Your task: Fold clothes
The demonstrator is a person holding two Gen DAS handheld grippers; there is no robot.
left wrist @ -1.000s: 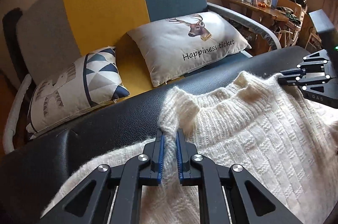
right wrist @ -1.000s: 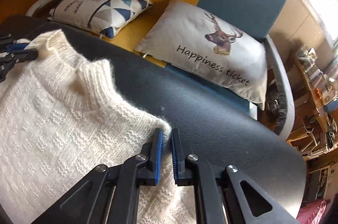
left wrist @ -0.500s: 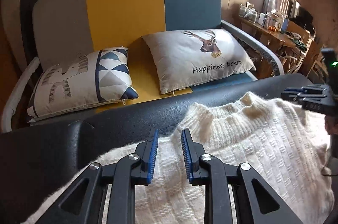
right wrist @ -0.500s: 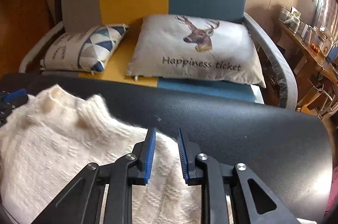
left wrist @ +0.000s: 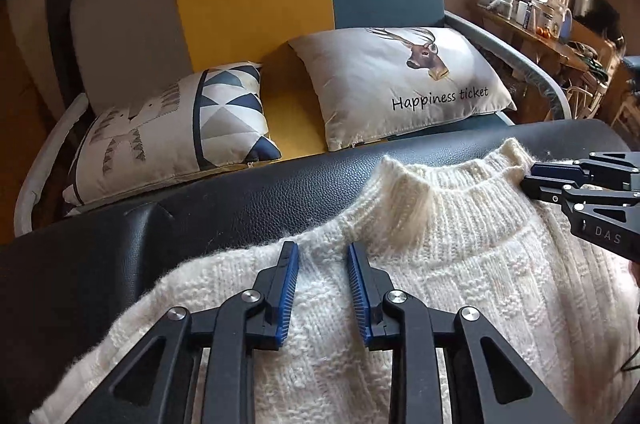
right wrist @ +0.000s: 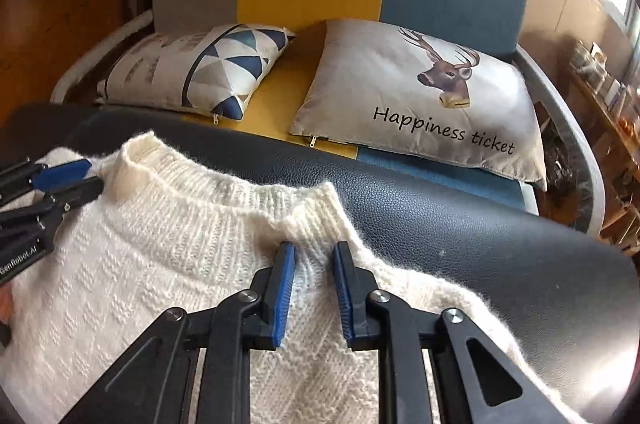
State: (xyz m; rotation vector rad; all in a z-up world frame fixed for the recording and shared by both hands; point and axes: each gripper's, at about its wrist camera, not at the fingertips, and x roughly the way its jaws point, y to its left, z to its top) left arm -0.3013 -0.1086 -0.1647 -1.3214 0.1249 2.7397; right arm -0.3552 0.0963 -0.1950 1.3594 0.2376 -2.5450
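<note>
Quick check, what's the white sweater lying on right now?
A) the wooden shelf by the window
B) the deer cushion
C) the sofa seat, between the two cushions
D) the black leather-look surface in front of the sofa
D: the white knit sweater lies spread on the black leather-look surface, with the sofa and deer cushion behind it.

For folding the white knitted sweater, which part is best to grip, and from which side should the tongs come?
Probably the two shoulder edges of the white sweater, one on each side of the ribbed collar. It lies flat on the black padded surface, collar away from the person, so the left tongs and right tongs should come from above, angled downward.
</note>
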